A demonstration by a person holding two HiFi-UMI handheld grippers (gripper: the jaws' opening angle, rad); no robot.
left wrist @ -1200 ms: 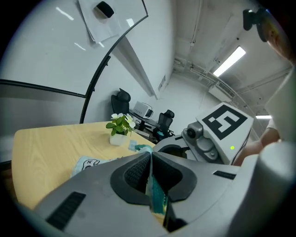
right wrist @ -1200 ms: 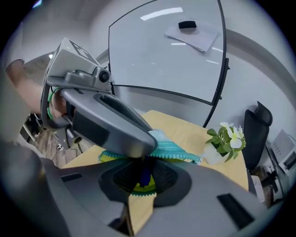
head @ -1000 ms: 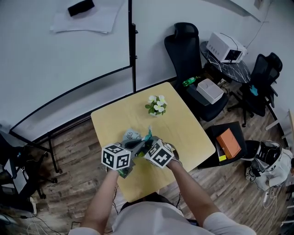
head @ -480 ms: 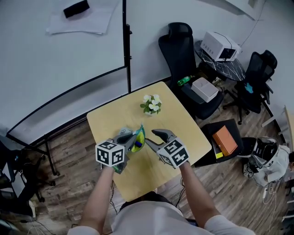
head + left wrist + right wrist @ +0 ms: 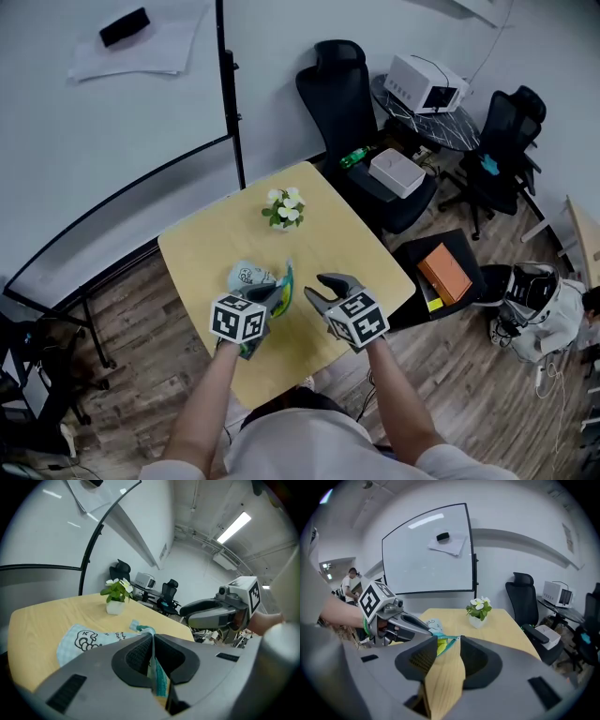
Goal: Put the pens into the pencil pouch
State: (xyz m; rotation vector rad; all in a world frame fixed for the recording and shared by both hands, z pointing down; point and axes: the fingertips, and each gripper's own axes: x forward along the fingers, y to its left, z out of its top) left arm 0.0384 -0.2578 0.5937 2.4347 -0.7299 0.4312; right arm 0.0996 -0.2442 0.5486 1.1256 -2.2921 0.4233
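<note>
**A:** Now, what is the status of the left gripper (image 5: 152,638)?

**B:** Clenched. Both jaws press on the teal zip edge (image 5: 158,679) of the pouch (image 5: 83,639) and hold that edge up off the table (image 5: 42,616). The pouch body is pale blue with a cartoon print. It lies just ahead of the jaws, to their left.

**A:** And the right gripper (image 5: 449,641)?

**B:** Released. Its jaws stand apart, with only bare table showing between them, so it carries nothing. The raised pouch mouth is directly ahead of its tips, near but not touching. Something yellow-green shows inside the mouth.

**A:** Is that a pen?

**B:** That cannot be confirmed. It may be a pen or the lining, and it appears too small to tell which.

**A:** Are any pens lying on the table?

**B:** None is visible in any view. The surface around both grippers is plain wood. Farther ahead, well apart from the pouch, stands only a small plant (image 5: 283,208).

**A:** What is the judged progress?

**B:** Probably a late stage. No loose pen is in view, the mouth is held open, and the empty right gripper is beside it. Loading therefore appears finished or nearly so. The steps likely left are:
1. Check that no pen protrudes.
2. Draw the zip shut.
3. Let go of the edge.
</note>
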